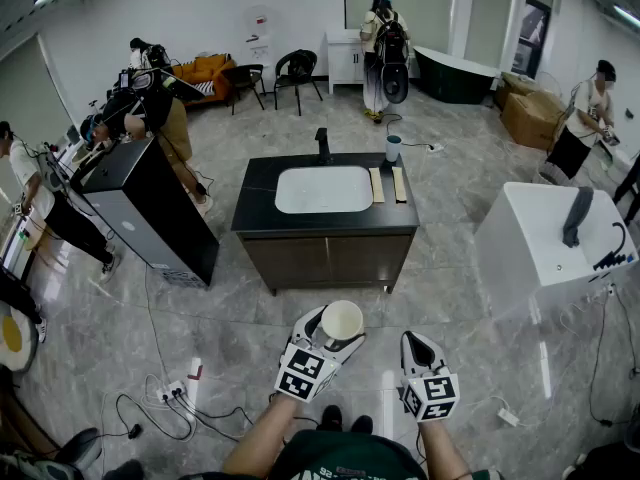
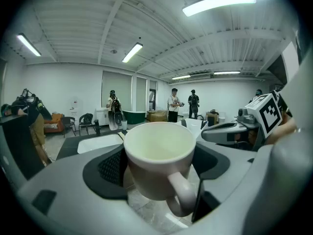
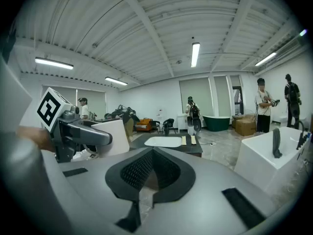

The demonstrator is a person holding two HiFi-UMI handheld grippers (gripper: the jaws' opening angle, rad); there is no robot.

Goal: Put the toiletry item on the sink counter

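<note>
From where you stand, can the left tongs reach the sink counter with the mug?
Probably not yet: the sink counter lies well ahead of the left tongs and their mug, across floor. Nothing blocks the way.

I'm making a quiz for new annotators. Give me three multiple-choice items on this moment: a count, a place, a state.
1. How many tan strips lie on the sink counter, right of the basin? A) one B) two C) four
2. Where is the mug? A) on the sink counter B) in the left claw C) in the basin
3. The right claw is: A) shut, empty B) shut on a cup C) wide open
Answers: 1 B, two strips lie side by side. 2 B, the pads press the mug's sides. 3 A, its tips meet with nothing between.
</note>
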